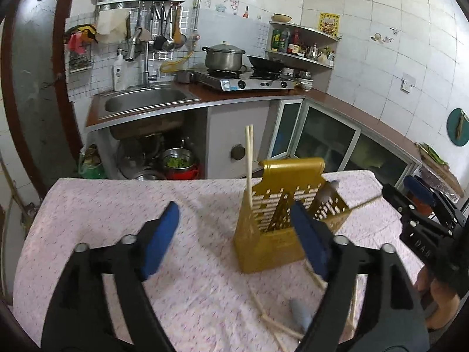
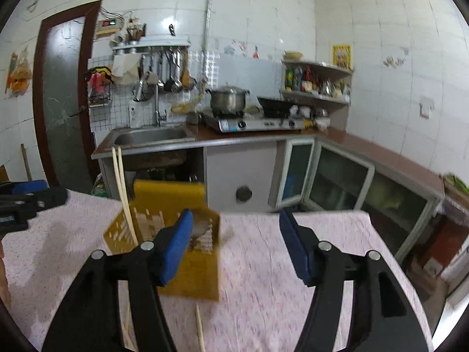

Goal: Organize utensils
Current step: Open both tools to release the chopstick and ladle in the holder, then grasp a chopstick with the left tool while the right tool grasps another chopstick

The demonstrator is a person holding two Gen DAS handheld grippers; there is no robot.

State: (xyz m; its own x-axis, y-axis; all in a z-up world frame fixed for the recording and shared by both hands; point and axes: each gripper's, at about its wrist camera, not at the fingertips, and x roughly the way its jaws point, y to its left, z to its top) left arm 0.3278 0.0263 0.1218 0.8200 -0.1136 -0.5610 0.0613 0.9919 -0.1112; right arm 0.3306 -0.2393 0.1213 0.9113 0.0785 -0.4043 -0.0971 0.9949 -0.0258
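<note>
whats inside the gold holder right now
In the holder: two chopsticks standing upright in the left compartment and a grey spoon in the right one. Their lower ends are hidden by its walls.

Open counter left of gold utensil holder. Upright chopsticks rising from its left compartment. Loose chopsticks and grey spoon littering the near side.

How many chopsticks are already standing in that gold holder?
2, side by side in the left compartment of the holder: chopsticks leaning upright. More lie loose on the table in front; others may be hidden behind the gripper.
</note>
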